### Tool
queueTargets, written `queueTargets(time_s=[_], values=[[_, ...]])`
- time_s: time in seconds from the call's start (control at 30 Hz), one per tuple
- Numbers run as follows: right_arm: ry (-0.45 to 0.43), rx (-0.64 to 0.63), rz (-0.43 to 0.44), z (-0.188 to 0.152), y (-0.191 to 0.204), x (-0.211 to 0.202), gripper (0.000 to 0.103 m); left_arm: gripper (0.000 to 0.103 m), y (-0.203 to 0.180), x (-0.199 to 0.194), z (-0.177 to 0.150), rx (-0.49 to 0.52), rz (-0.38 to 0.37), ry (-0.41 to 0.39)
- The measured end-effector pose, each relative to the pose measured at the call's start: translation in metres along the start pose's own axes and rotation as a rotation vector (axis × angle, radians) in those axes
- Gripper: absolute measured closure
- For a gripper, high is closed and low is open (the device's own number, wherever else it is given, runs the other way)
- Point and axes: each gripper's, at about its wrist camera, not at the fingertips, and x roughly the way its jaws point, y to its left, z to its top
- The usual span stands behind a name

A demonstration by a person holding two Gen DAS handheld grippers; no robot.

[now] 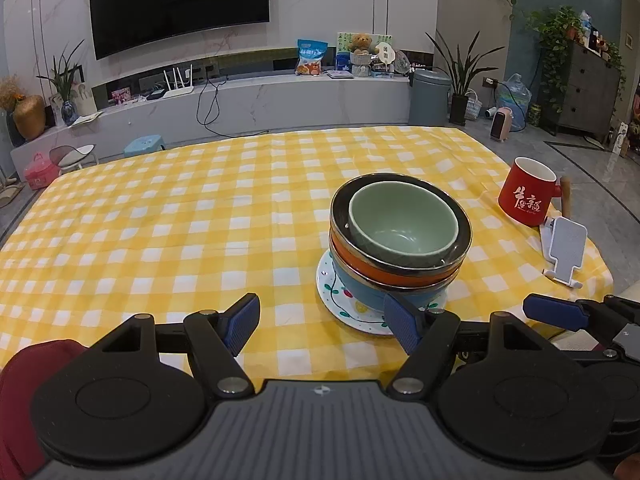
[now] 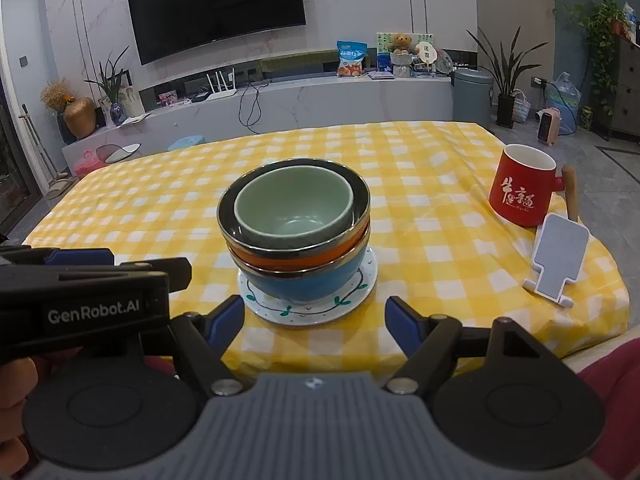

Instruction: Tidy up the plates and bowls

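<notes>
Judging by the layout, the task appeared nearly or fully done: a green bowl (image 2: 294, 210) was nested in an orange bowl (image 2: 300, 258) and a blue bowl (image 2: 304, 284), all stacked on one plate (image 2: 264, 306) at the table's (image 2: 420, 160) centre. Both the left gripper (image 1: 324, 324) and right gripper (image 2: 316, 324) were held with fingers apart and empty, at 6 o'clock of the stack. Nothing else to sort was seen, only a mug (image 2: 520, 192) at 3 o'clock.

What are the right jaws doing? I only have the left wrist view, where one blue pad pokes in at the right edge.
Observer: The right gripper is open and empty, jaws short of the plate.
Reviewer: Is the plate's near rim gripped? The left gripper blocks it here.
Observer: No; the near rim shows whole between the jaws, nothing gripping it.
</notes>
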Motion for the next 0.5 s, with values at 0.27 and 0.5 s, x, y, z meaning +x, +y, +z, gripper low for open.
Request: queueTargets(time_s=[0.27,0.5], values=[[0.002,0.000,0.000,-0.0002,0.0002,0.0003,0.027,0.020,-0.0002,-0.0002,-0.0001,0.001,0.002,0.000],[-0.005,0.014,0.011,-0.0019,-0.0012,0.0002,0.027,0.020,0.0027,0.0015,-0.0024,-0.010,-0.006,-0.008]])
